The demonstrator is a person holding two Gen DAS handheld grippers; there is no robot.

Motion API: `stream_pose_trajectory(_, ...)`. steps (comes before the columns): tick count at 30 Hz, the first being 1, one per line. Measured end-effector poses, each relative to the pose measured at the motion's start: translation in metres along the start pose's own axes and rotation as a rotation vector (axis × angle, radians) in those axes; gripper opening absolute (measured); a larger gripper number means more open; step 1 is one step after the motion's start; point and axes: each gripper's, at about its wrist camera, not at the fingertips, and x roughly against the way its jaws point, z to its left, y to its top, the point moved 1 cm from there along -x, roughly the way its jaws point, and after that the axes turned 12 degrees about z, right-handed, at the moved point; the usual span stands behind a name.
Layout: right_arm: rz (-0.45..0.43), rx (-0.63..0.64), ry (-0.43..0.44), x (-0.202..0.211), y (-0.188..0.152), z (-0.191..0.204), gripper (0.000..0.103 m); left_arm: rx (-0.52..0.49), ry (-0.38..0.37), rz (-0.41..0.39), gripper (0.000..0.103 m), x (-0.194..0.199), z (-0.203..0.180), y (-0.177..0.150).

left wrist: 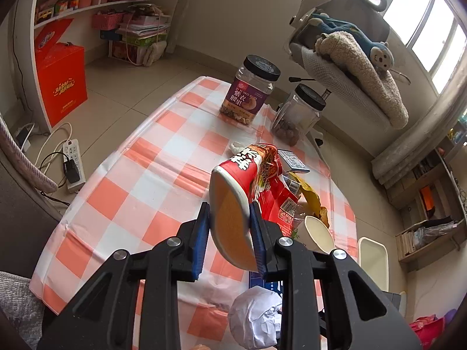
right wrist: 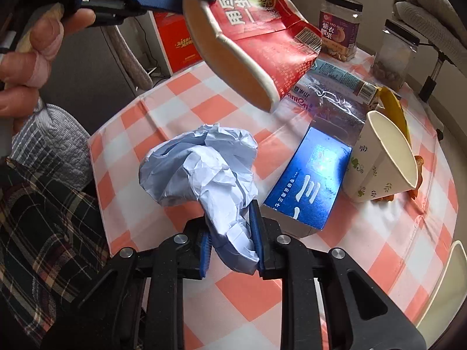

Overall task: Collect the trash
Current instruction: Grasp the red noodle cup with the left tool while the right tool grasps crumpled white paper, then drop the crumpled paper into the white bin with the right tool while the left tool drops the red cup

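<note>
My left gripper (left wrist: 229, 218) is shut on a squashed red instant-noodle cup (left wrist: 236, 204) and holds it above the checked table (left wrist: 140, 180). The cup also shows in the right wrist view (right wrist: 256, 40), up high, with the left gripper's blue pads (right wrist: 154, 1) on its rim. My right gripper (right wrist: 230, 227) is shut on a crumpled ball of white paper (right wrist: 204, 169), which also shows in the left wrist view (left wrist: 256, 318). On the table lie a blue carton (right wrist: 309, 178), a tipped paper cup (right wrist: 382, 163), a plastic wrapper (right wrist: 335, 99) and a yellow peel (right wrist: 394, 108).
Two clear jars with black lids (left wrist: 251, 87) (left wrist: 300, 113) stand at the table's far end. A white bin rim (left wrist: 373, 259) is beside the table on the right. An office chair (left wrist: 344, 70) with blankets stands beyond. A power strip (left wrist: 73, 163) lies on the floor left.
</note>
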Motion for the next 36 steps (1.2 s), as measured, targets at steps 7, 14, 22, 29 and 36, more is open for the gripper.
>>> stream_pose_trajectory(7, -0.149, -0.129, -0.066, 0.049, -0.003, -0.039, 0.022, -0.009, -0.018, -0.026, 0.027, 0.003, -0.015, 0.001)
stream_pose_trajectory(14, -0.260, -0.354, -0.208, 0.094, -0.032, -0.105, 0.023, -0.037, -0.063, -0.046, 0.027, 0.001, -0.041, 0.001)
stream_pose_trajectory(22, -0.269, -0.755, -0.398, 0.128, -0.098, -0.192, 0.024, -0.109, -0.109, -0.064, 0.028, -0.006, -0.087, -0.003)
stream_pose_trajectory(29, -0.285, -1.046, -0.486, 0.161, -0.165, -0.239, 0.068, -0.211, -0.146, -0.039, 0.028, -0.024, -0.144, -0.016)
stream_pose_trajectory(36, -0.475, -1.198, -0.560, 0.215, -0.203, -0.255, 0.087, -0.314, -0.195, 0.045, 0.028, -0.057, -0.220, -0.036)
